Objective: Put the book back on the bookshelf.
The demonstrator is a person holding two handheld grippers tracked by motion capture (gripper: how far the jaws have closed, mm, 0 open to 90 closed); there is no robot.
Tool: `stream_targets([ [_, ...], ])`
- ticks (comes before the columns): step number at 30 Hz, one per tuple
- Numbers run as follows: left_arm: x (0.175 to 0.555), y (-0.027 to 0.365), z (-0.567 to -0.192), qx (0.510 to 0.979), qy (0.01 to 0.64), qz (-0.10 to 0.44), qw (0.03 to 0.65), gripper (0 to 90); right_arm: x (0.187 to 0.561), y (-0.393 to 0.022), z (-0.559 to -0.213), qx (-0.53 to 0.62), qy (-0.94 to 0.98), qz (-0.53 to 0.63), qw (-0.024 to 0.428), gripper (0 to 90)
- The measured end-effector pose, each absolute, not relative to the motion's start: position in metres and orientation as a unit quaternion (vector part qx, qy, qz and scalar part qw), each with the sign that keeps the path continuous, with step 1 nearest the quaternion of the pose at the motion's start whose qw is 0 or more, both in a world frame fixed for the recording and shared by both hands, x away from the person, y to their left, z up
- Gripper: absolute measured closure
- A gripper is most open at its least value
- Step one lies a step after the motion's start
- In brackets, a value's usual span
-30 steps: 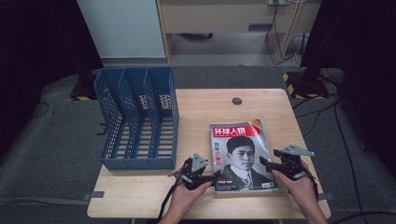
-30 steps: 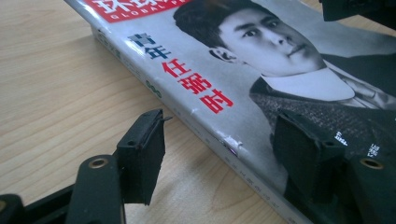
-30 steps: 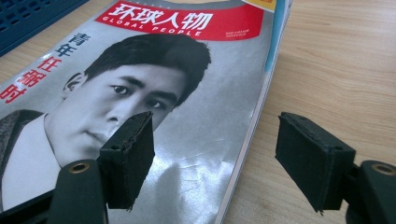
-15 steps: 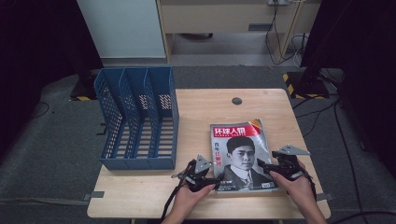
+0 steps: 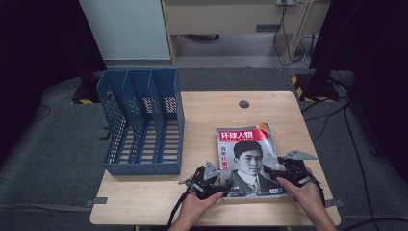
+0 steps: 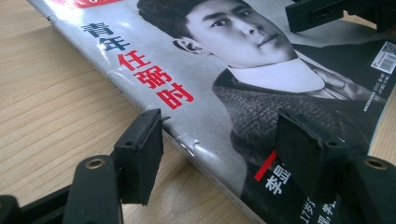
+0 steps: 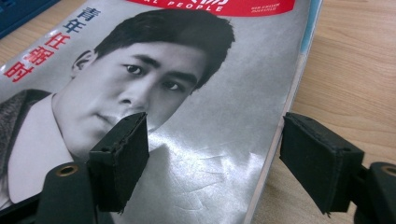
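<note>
Magazine (image 5: 250, 156) is laid flat on the table (image 5: 202, 120), right of the blue file rack (image 5: 142, 122). Left gripper (image 6: 219, 154) is spread astride its spine edge; right gripper (image 7: 212, 156) is spread astride its opposite edge. Nothing is pinched by either.

A blue three-slot file rack (image 5: 142, 122) stands on the left of the wooden tabletop (image 5: 202, 130); a small dark round hole (image 5: 244, 104) sits near its far edge.

One magazine (image 5: 250, 156), one blue file rack (image 5: 142, 122), two hand-held grippers.
</note>
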State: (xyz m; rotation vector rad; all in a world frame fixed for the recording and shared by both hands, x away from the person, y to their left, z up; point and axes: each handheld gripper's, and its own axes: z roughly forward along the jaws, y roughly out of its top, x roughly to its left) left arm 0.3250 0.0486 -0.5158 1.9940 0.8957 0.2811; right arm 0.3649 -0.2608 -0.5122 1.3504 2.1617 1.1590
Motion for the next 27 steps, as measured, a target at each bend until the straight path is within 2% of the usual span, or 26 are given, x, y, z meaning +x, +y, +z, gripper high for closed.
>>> stream_targets([
  [27,0.299,0.04,-0.513,0.816,0.352,0.112,0.444,32.2,0.36,-0.27,-0.511,0.468,0.765,0.411,0.163,32.7],
])
